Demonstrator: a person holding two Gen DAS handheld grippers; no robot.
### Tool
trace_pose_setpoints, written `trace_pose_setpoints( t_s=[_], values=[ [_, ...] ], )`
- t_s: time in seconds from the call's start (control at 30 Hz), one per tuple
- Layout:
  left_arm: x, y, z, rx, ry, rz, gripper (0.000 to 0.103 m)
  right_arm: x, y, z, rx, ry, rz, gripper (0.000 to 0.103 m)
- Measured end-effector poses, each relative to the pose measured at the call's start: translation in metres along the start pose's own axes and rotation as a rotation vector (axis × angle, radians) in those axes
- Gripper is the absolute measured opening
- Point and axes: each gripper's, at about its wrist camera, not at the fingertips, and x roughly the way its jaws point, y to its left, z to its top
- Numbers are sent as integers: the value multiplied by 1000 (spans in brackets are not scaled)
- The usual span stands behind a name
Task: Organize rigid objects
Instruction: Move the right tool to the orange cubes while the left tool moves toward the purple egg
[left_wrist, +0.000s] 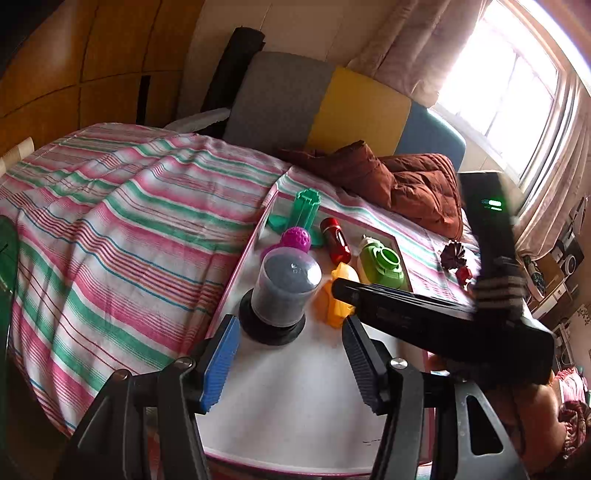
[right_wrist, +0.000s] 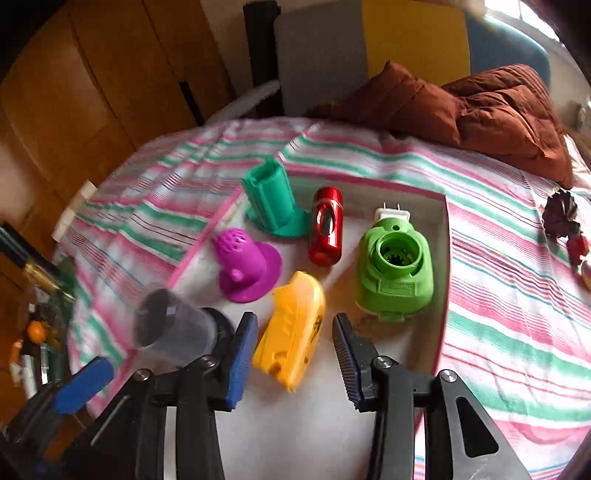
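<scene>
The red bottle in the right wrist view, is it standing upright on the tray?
No, the red bottle lies on its side on the tray, between the green stand and green plug-in device.

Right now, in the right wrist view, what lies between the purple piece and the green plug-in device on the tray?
The yellow piece lies between the purple piece and the green plug-in device, nearer the camera; the red cylinder lies farther back.

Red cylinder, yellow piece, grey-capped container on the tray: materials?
Red cylinder: looks like metal or metallised plastic; glossy, with sharp bright highlights. Cannot tell which.
Yellow piece: likely moulded plastic; opaque, a soft sheen, moulded slots and a hole.
Grey-capped container: probably clear plastic; translucent wall with dark contents showing through, on a matte black base, maybe rubber.
</scene>
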Motion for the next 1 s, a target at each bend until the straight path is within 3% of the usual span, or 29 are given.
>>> trace_pose_setpoints(
  t_s=[0.27, 0.43, 0.67, 1.0],
  values=[
    [1, -6, -3, 7, 12, -50, 58, -45, -12, -17, 19, -67, 8, 52],
    [-4, -15, -5, 25, -1, -94, 58, -71, -34, -29, 63, -121, -62, 53],
    [-3, -35, -13, 63, 28, -131, 58, -84, -97, -49, 185, -97, -176, 57],
    [1, -80, -20, 171, 100, -189, 58, -89, -181, -91, 356, -62, -269, 57]
  ],
)
